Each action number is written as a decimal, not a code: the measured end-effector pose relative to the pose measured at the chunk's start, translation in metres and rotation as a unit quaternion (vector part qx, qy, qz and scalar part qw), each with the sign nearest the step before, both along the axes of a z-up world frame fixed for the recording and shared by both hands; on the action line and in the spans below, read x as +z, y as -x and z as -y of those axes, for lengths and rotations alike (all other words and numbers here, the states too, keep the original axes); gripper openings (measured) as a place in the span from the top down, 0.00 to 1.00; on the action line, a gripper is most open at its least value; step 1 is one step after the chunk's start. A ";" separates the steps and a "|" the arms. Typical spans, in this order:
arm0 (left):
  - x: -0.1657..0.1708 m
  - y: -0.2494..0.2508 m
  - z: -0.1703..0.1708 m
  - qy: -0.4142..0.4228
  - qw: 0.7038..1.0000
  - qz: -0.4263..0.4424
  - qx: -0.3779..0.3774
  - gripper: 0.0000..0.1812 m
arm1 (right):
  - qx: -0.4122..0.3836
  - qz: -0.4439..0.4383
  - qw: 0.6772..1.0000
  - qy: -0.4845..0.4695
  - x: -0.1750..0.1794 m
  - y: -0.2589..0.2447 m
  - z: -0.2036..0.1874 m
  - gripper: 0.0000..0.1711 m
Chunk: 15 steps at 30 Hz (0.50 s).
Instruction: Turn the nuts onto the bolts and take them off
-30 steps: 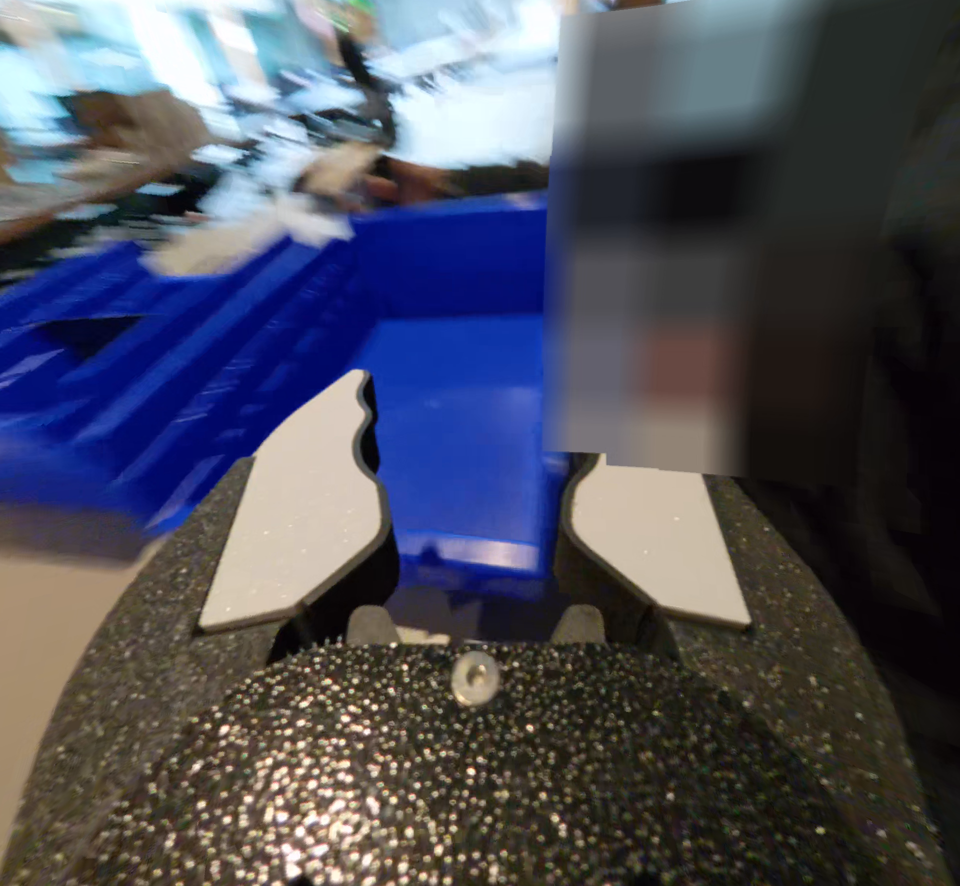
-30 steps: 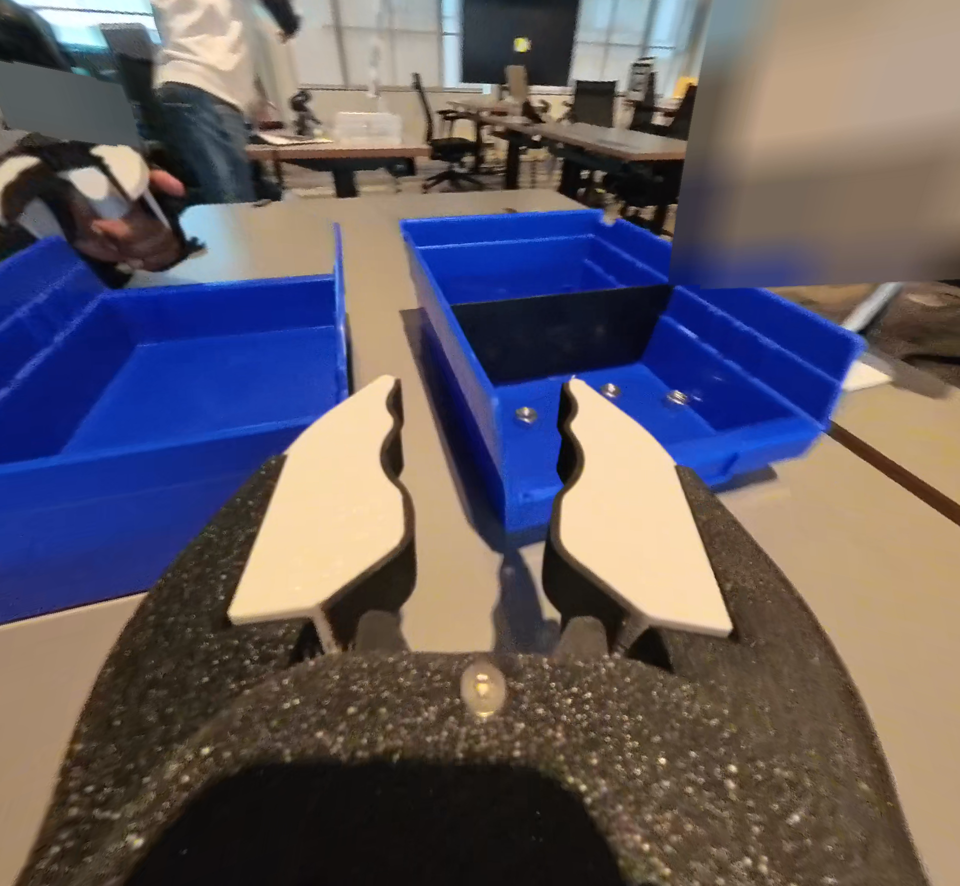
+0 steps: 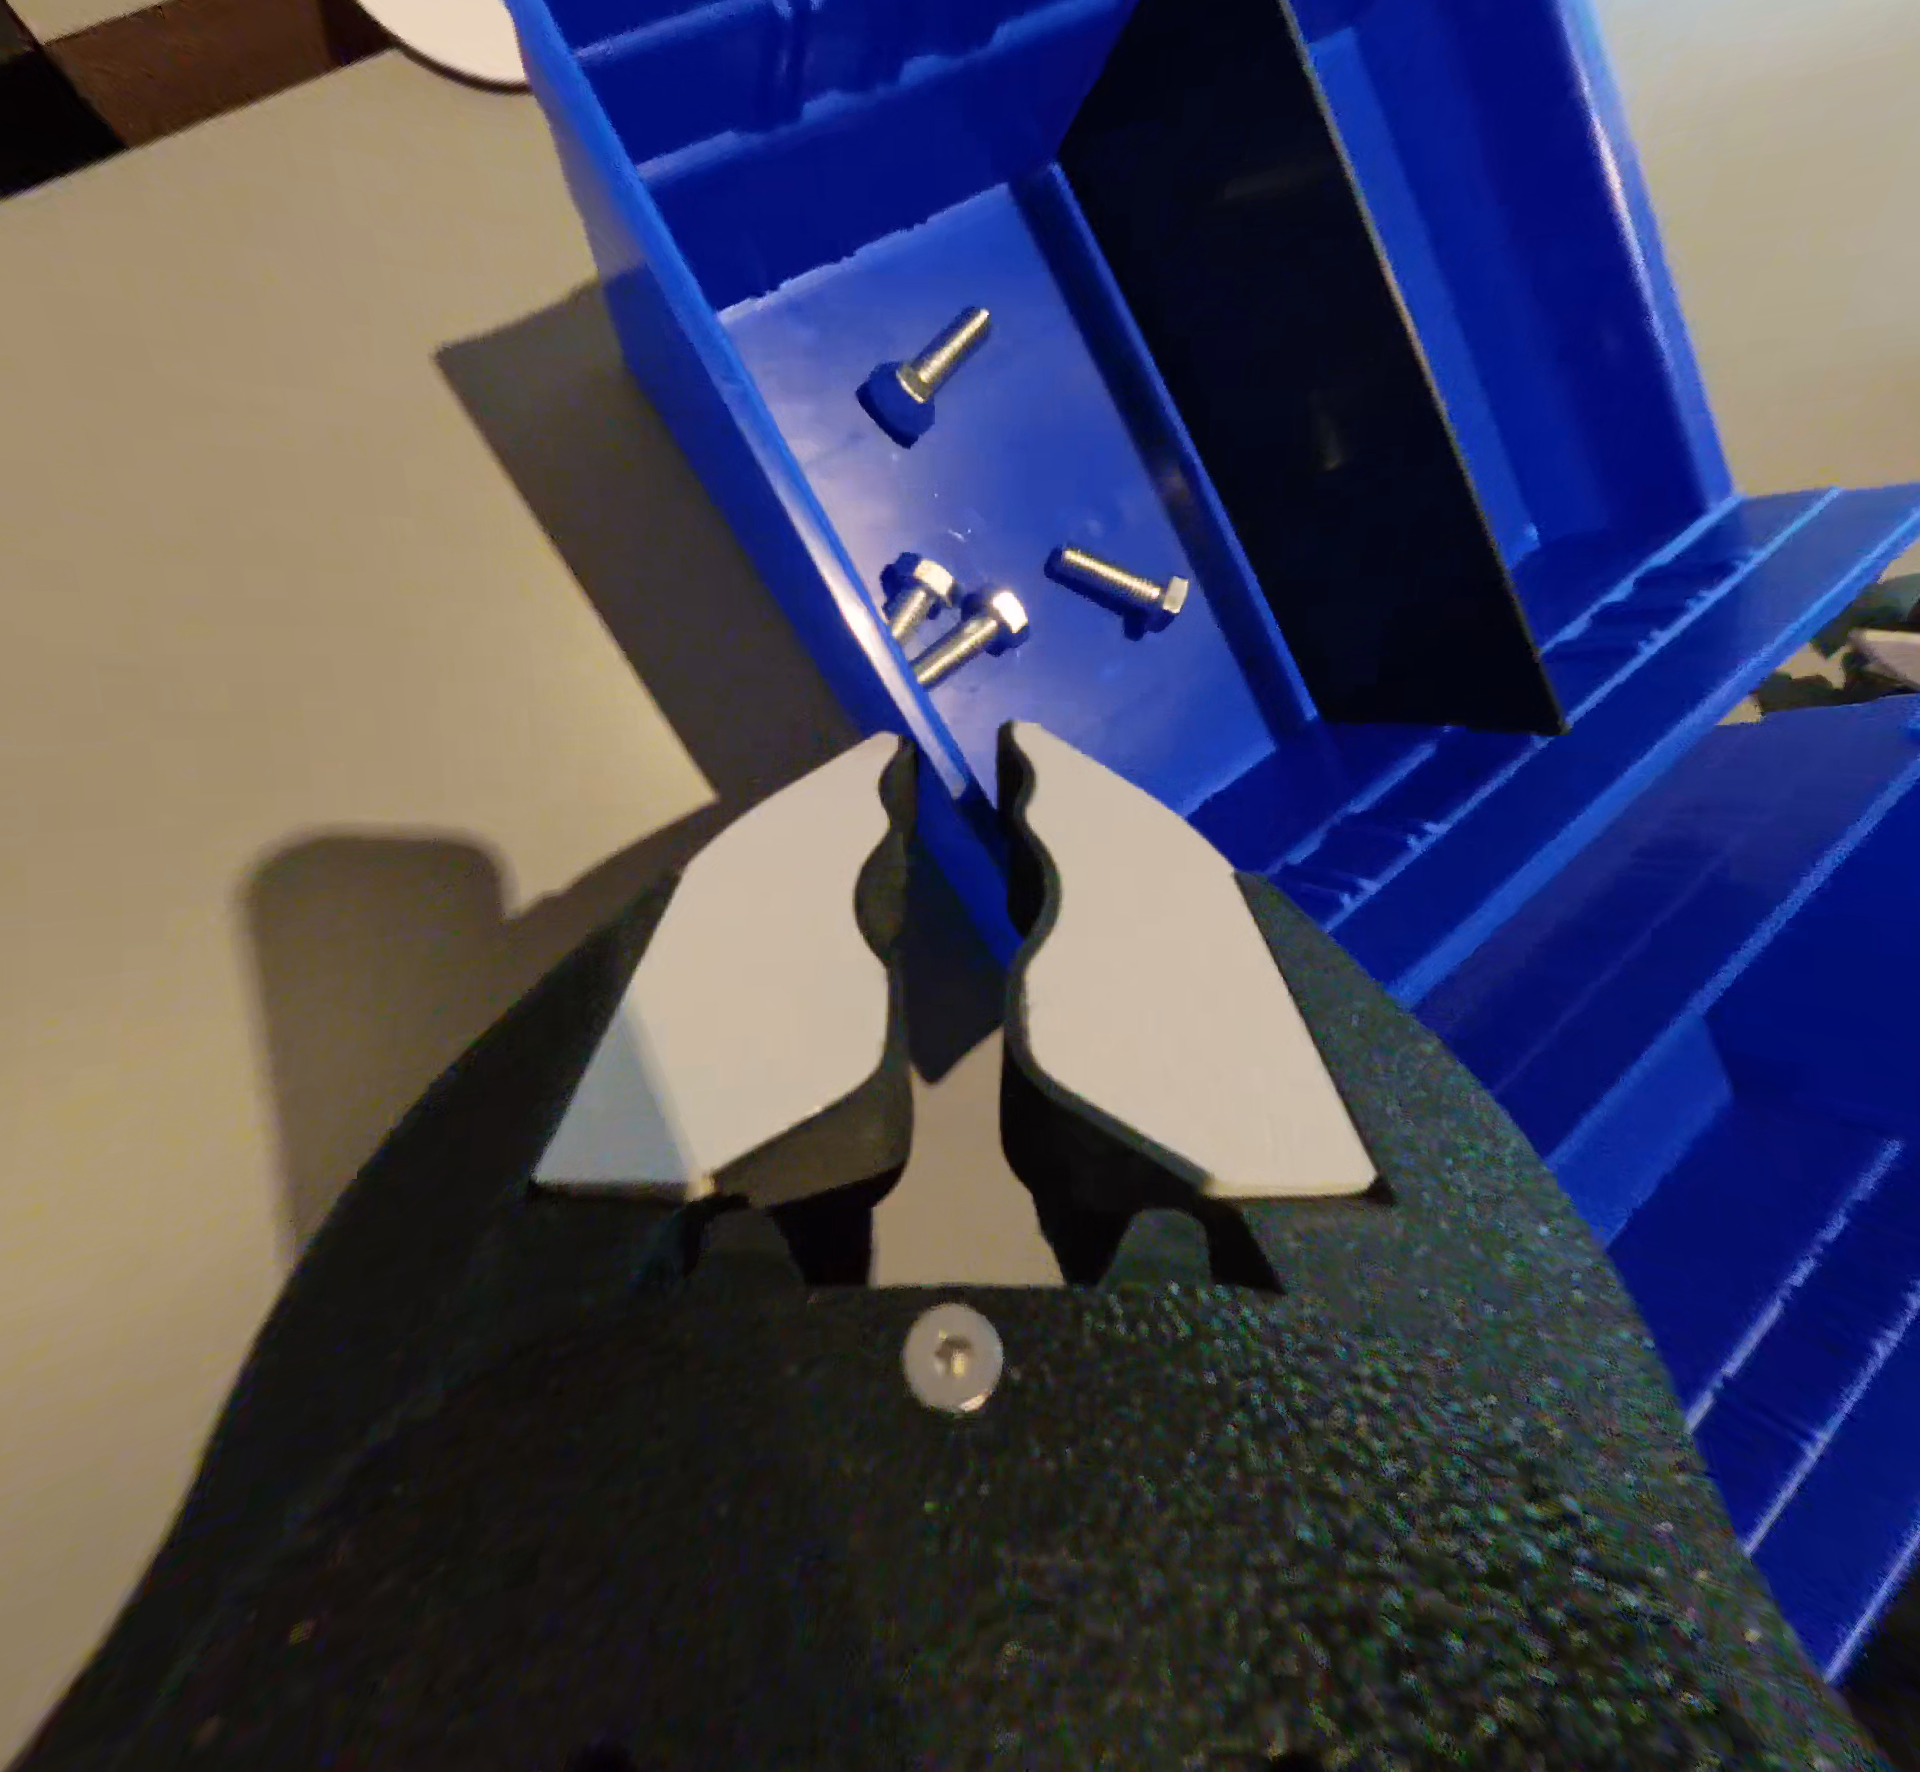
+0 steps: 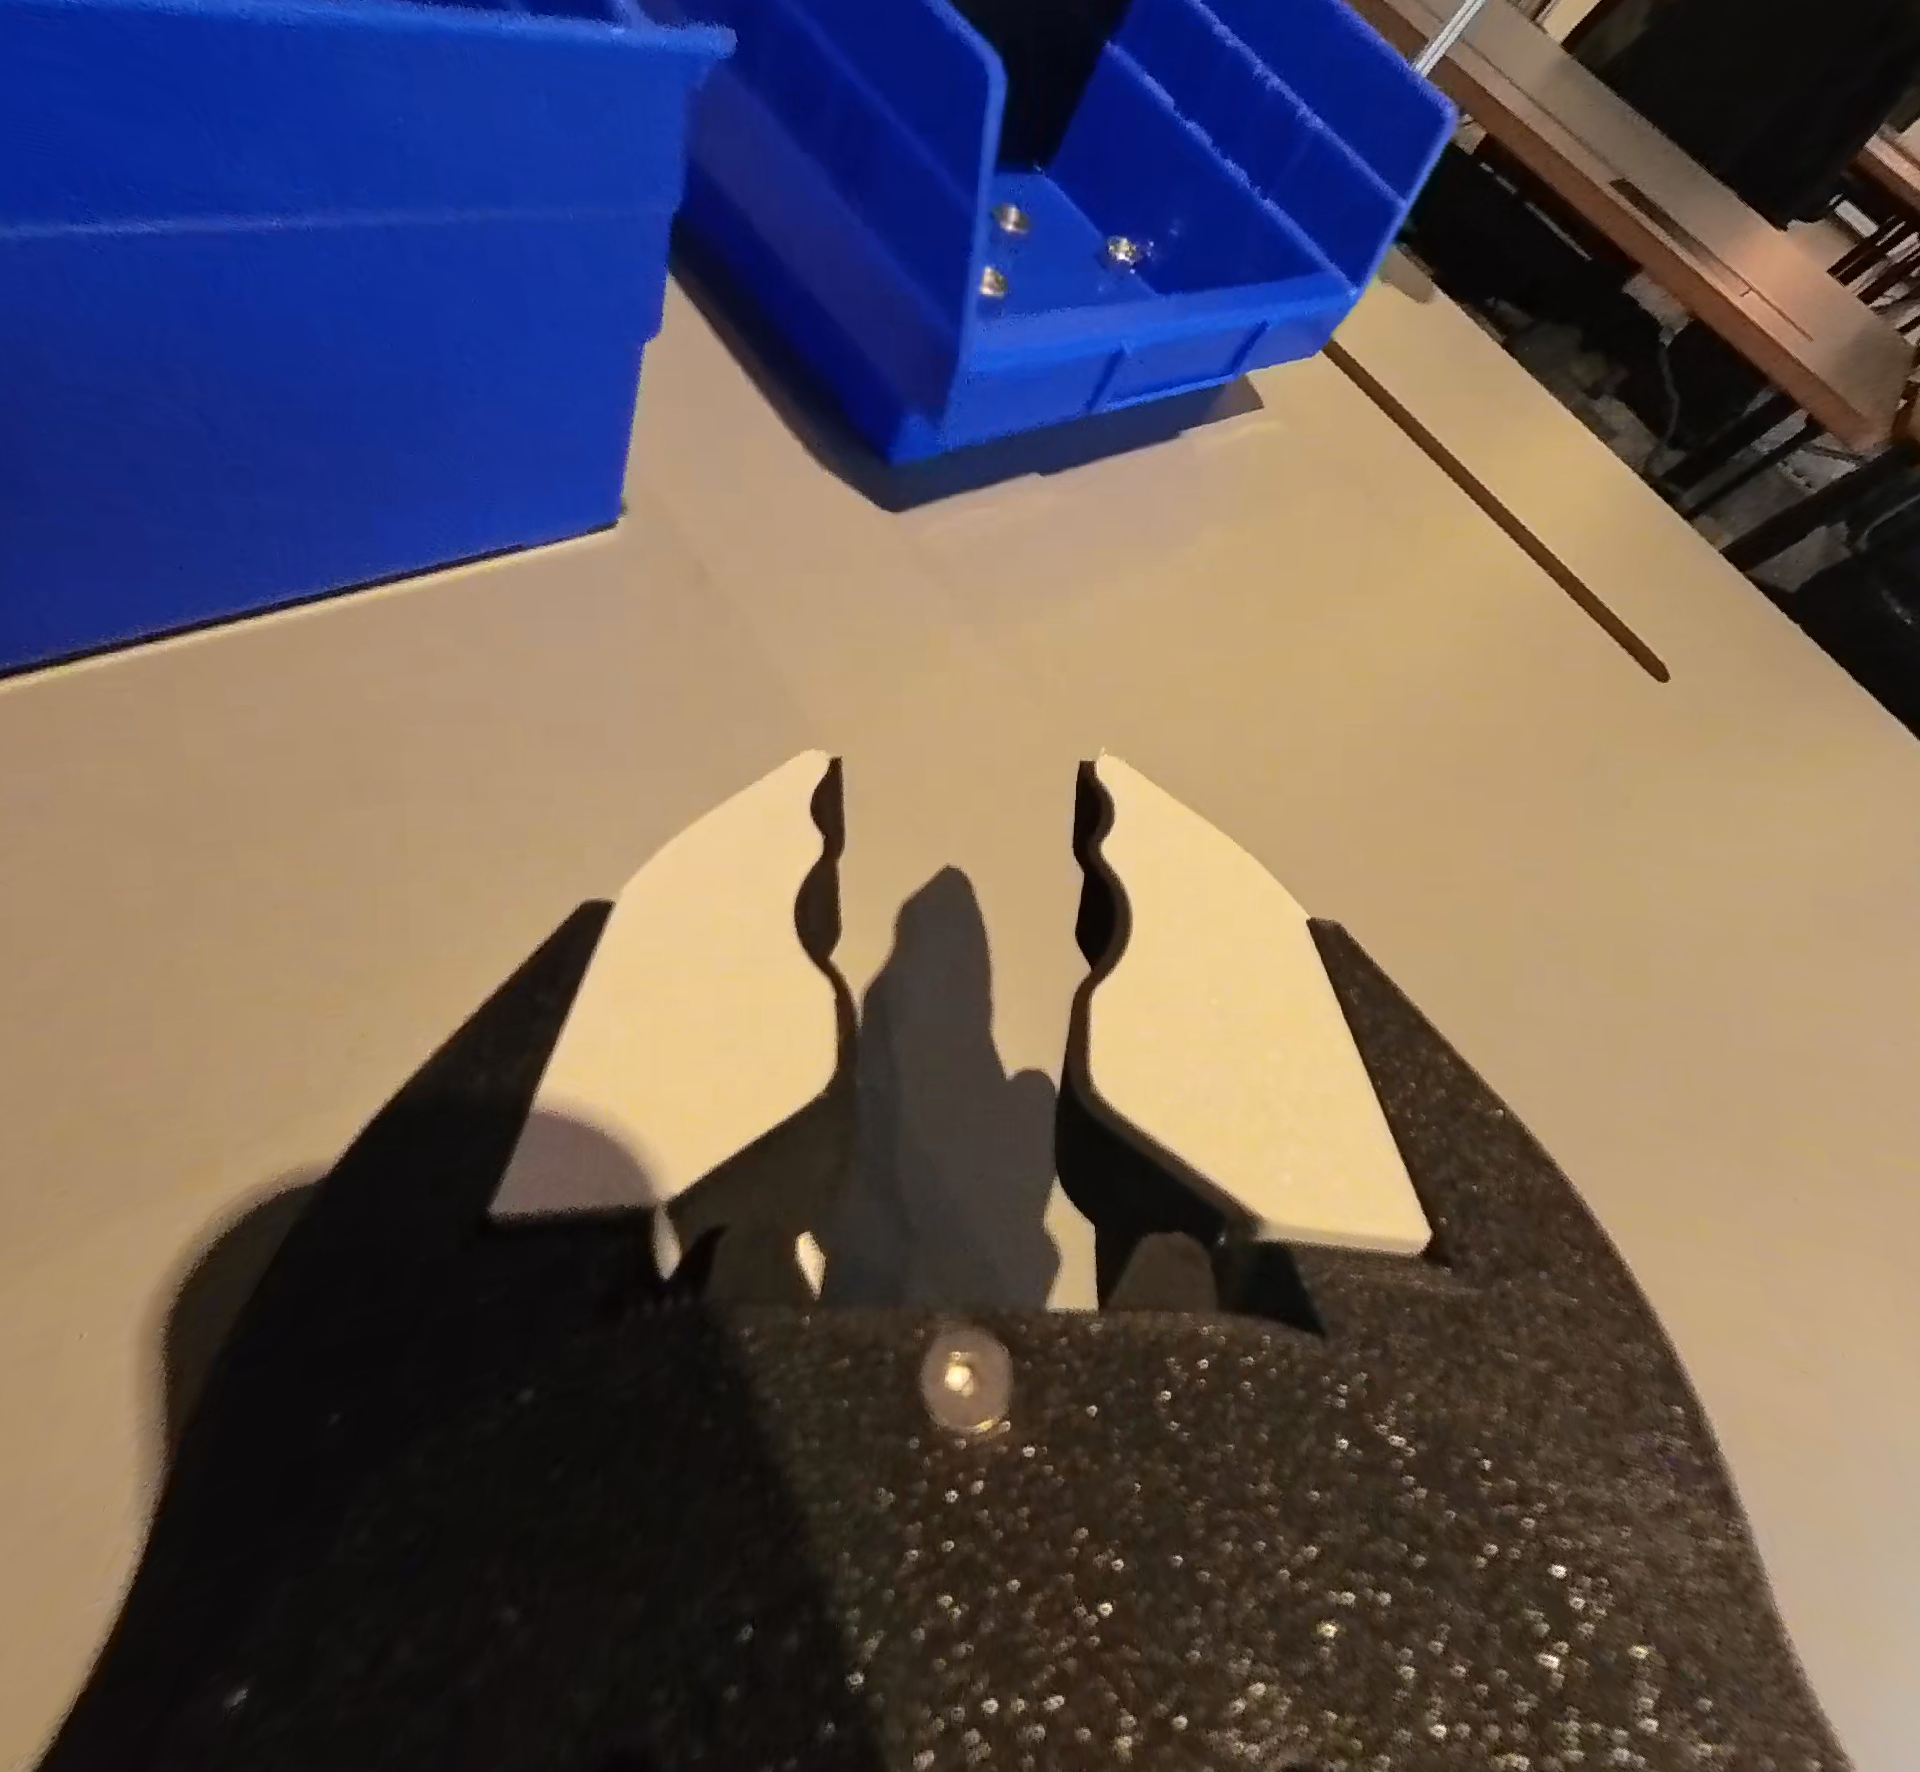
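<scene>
No nut is seen threaded onto a bolt yet, so the task is judged to be at its very start, with all turning on and taking off left to do. In the left wrist view, four loose bolts [image 3: 940,366] are seen lying on the floor of a blue bin [image 3: 665,195] at centre frame, next to a black divider [image 3: 1299,372]. The left claw [image 3: 954,754] is seen at lower centre, narrowly parted and empty, its tips straddling the bin's near wall. In the right wrist view, three nuts [image 4: 1122,251] are seen in the front compartment of a blue divided bin [image 4: 1143,372] at upper centre; a second blue bin [image 4: 312,268] fills the upper left, its contents hidden. The right claw [image 4: 958,766] is held wider apart and empty, above bare desk [image 4: 1247,631], well apart from the nuts.
</scene>
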<state>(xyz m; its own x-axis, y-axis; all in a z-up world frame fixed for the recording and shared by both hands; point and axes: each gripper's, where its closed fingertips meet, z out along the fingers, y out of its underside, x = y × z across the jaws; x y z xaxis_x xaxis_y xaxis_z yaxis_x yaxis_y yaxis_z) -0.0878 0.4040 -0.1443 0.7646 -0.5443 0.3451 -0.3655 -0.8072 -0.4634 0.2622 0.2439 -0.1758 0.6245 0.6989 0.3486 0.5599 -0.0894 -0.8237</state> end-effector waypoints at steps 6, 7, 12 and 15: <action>0.000 0.053 -0.017 -0.016 0.993 -0.115 0.020 0.95 | -0.001 -0.007 1.000 -0.004 0.003 -0.001 0.000 0.75; 0.000 0.067 -0.021 -0.016 0.991 -0.128 0.031 0.95 | -0.001 -0.006 1.000 -0.004 0.003 -0.001 0.000 0.75; 0.001 0.141 -0.028 -0.027 0.984 -0.160 0.073 0.94 | 0.003 0.002 1.000 -0.004 0.001 0.001 0.000 0.75; 0.000 0.182 -0.020 -0.027 0.982 -0.173 0.074 0.94 | 0.005 0.002 1.000 -0.001 0.000 0.002 0.001 0.75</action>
<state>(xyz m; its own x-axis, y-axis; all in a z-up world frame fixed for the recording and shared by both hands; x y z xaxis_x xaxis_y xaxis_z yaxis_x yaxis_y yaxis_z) -0.2702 0.4237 -0.1444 0.9027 -0.4296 0.0251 -0.3896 -0.8407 -0.3761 0.2605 0.2433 -0.1760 0.6157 0.7047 0.3525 0.5647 -0.0826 -0.8212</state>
